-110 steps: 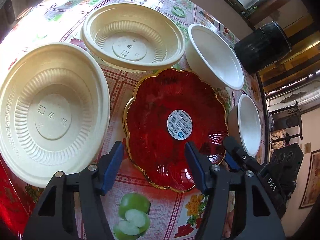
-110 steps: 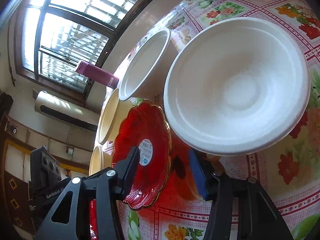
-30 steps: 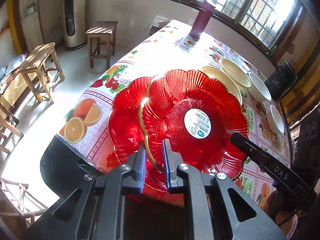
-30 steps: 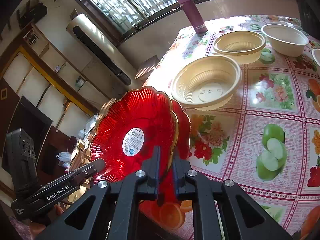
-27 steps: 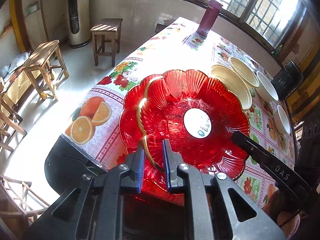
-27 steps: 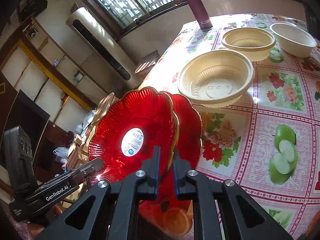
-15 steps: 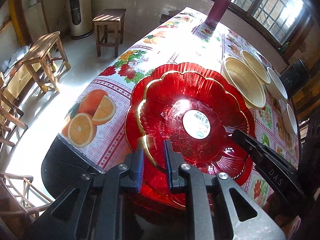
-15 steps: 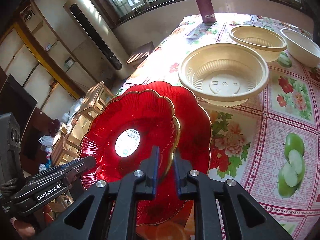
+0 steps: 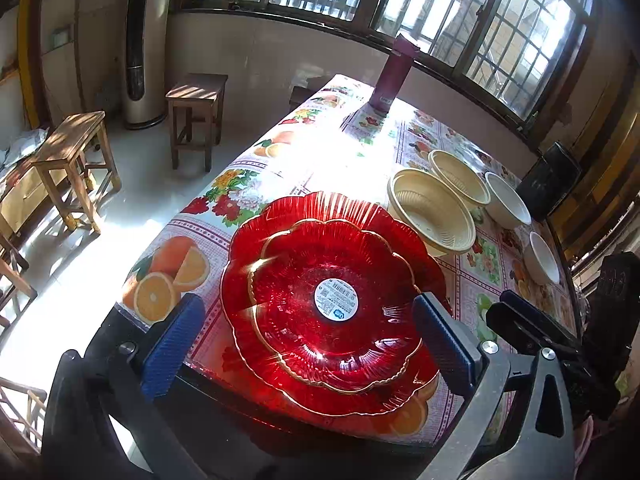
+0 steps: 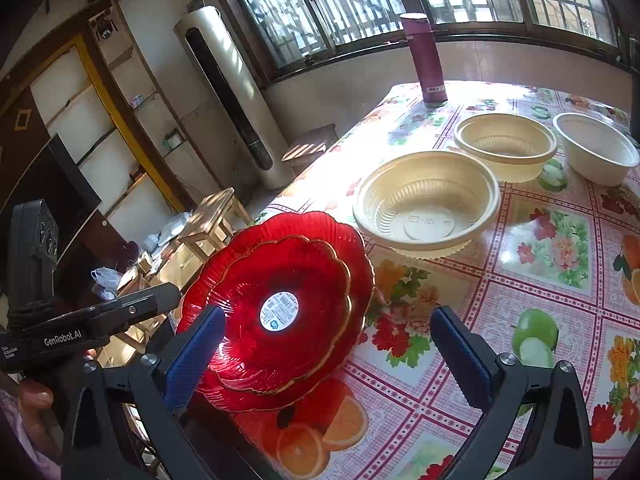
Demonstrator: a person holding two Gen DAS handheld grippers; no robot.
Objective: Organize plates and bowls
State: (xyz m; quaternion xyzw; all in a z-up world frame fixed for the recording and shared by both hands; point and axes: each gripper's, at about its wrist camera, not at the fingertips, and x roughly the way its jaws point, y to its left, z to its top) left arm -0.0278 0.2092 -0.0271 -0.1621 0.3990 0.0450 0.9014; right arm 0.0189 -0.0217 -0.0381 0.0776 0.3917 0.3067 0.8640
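Note:
A small red scalloped plate (image 9: 304, 280) (image 10: 280, 280) with a white sticker lies flat on a larger red plate (image 9: 320, 208) (image 10: 360, 248) at the table's near corner. My left gripper (image 9: 308, 304) hovers over its near rim, jaws opening wide, with the pads clear of the plate. My right gripper (image 10: 328, 316) is likewise opening and touches nothing. Each gripper shows at the edge of the other's view. Beyond the plates stand two cream bowls (image 9: 432, 212) (image 9: 460, 178) and two white bowls (image 9: 506, 200) (image 9: 542, 258).
A maroon bottle (image 9: 394, 74) (image 10: 426, 60) stands at the table's far end by the window. A black box (image 9: 548, 180) sits at the far right. The plates lie close to the table edge (image 9: 168, 320). Wooden stools (image 9: 196, 112) stand on the floor to the left.
Both grippers were shut on the small red plate's rim; now both are open. The plate has come down flat onto the larger red plate, and both grippers have drawn back slightly.

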